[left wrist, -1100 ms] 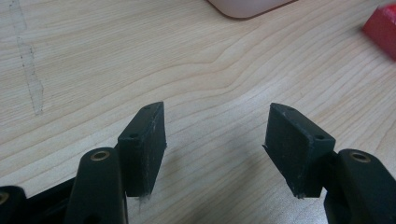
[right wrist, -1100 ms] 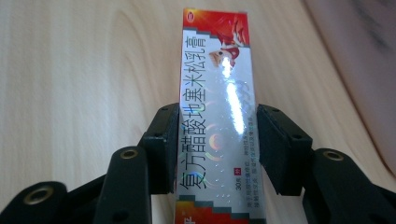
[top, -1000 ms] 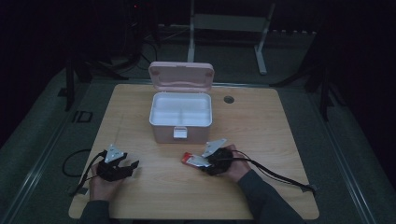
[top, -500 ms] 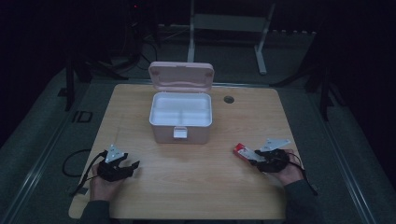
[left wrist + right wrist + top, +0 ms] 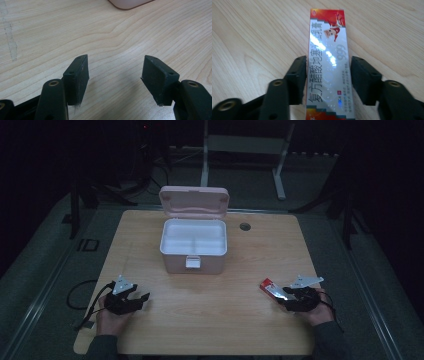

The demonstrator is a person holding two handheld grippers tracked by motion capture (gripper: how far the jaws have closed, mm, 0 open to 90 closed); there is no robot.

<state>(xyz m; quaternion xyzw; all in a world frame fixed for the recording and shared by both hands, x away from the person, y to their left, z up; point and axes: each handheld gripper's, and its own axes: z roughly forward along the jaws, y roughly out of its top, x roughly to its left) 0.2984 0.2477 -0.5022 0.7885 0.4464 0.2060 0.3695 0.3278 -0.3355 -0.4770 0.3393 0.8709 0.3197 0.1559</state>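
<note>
Each black hand-held gripper [image 5: 141, 298] has brass-ringed screw holes, a grey three-cornered plate and a trailing black cable

Light wooden table [image 5: 235, 310] bearing an open pink storage box [image 5: 193, 246] and a slim carton [image 5: 328, 65].

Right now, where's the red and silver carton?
In the high view the carton is at the table's right front, between the right gripper's fingers, well right of the open pink box.
</note>
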